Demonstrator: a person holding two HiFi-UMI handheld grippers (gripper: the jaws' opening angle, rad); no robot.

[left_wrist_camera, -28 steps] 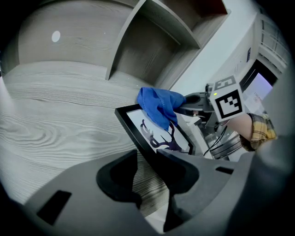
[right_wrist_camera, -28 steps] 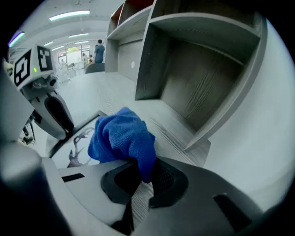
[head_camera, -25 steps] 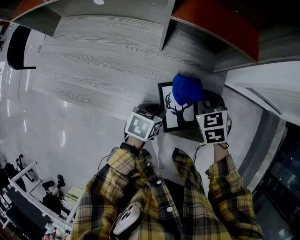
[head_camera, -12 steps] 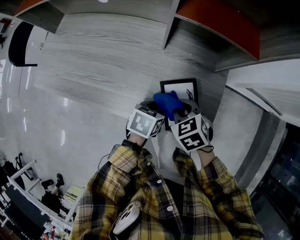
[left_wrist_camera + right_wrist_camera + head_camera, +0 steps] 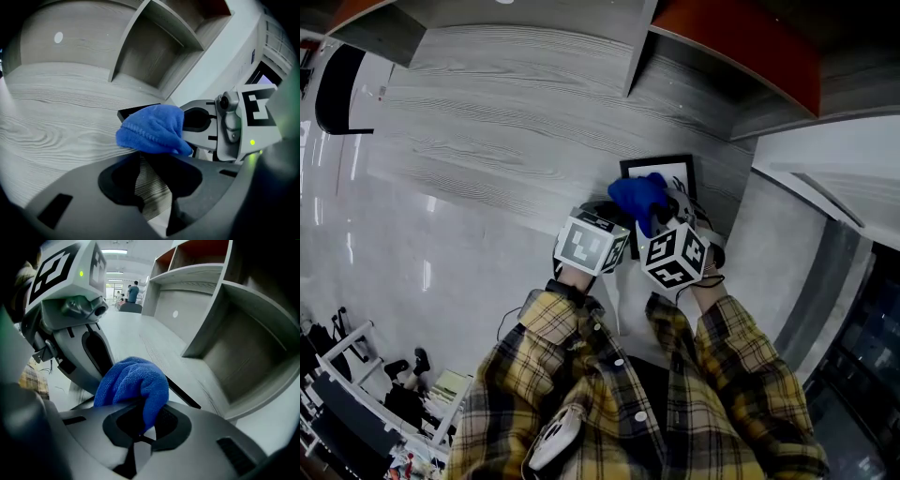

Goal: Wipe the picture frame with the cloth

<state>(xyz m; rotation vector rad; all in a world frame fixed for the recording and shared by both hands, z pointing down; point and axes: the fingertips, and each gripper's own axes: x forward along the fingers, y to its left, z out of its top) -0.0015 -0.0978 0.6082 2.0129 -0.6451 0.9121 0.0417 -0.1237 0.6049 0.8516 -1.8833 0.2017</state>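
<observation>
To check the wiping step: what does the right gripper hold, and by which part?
The right gripper holds the blue cloth, jaws shut on a lower fold; the rest bunches above them.

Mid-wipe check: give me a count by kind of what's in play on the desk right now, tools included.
Cloth, blue: 1
Picture frame, black border: 1
Tools, left tool and right tool: 2
Total: 4
</observation>
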